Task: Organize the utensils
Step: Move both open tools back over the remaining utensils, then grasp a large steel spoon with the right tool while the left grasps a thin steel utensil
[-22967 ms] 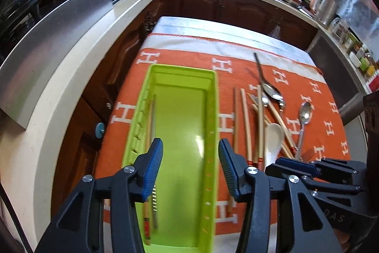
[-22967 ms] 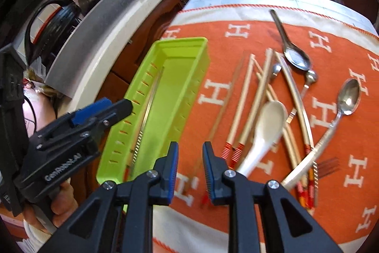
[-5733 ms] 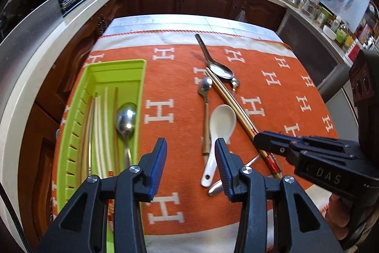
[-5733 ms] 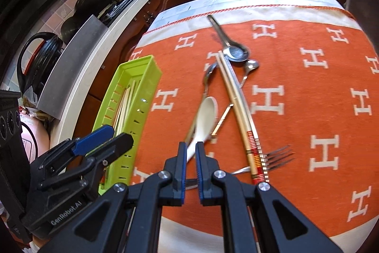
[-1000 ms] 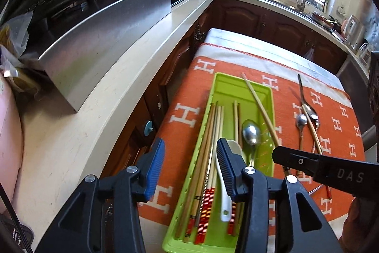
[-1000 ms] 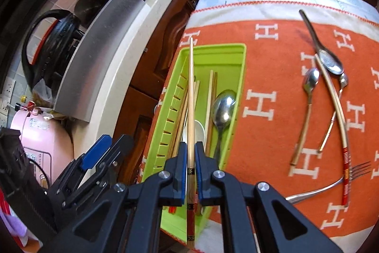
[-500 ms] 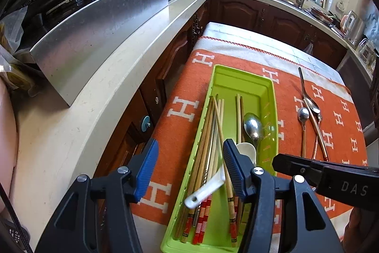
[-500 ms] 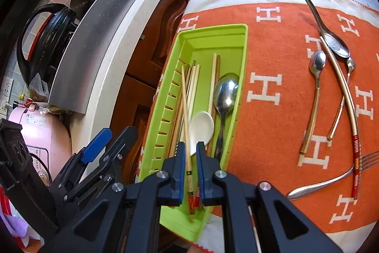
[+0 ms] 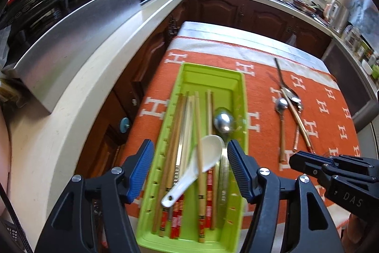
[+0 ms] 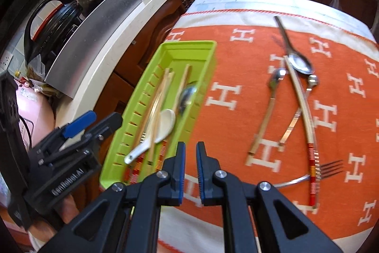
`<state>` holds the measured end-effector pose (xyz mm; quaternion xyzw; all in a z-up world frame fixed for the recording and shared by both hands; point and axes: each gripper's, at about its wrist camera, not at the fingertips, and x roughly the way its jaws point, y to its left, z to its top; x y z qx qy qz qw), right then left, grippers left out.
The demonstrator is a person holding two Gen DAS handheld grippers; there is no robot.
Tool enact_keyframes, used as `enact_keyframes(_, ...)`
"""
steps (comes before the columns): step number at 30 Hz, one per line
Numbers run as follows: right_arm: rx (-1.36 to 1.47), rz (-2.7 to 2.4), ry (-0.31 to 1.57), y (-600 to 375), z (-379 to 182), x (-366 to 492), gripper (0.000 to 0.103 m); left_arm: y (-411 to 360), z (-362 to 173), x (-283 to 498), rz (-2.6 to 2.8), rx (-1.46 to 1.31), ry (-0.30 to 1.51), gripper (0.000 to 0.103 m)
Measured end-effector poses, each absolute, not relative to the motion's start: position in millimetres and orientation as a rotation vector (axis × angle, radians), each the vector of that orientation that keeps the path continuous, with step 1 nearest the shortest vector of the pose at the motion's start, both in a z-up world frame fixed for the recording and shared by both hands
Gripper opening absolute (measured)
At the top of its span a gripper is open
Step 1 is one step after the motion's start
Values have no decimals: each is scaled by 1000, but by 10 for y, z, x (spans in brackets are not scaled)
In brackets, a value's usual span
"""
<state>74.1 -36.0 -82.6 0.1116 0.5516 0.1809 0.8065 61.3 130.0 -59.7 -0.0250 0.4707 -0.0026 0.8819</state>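
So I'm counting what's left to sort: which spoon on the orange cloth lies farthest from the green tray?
The small spoon on the right of the lone chopstick; the other two spoons lie nearer the green tray.

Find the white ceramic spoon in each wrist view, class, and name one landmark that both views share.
Left wrist view: the white ceramic spoon lies slantwise across the chopsticks in the green tray, low centre.
Right wrist view: the white ceramic spoon lies in the tray, left of centre.
Shared landmark: the metal spoon in the tray, just beyond the white bowl.
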Motion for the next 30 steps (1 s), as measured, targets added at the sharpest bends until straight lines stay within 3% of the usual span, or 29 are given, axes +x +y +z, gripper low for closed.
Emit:
enact_keyframes(16,323,228,1094,-1497,-918,572,9,327,-654,716,-214,31,1027,63)
enact_keyframes(30,357,217,1081,-1900,-1165,905,9,-295,-1108,1492,-217,19,1073,62)
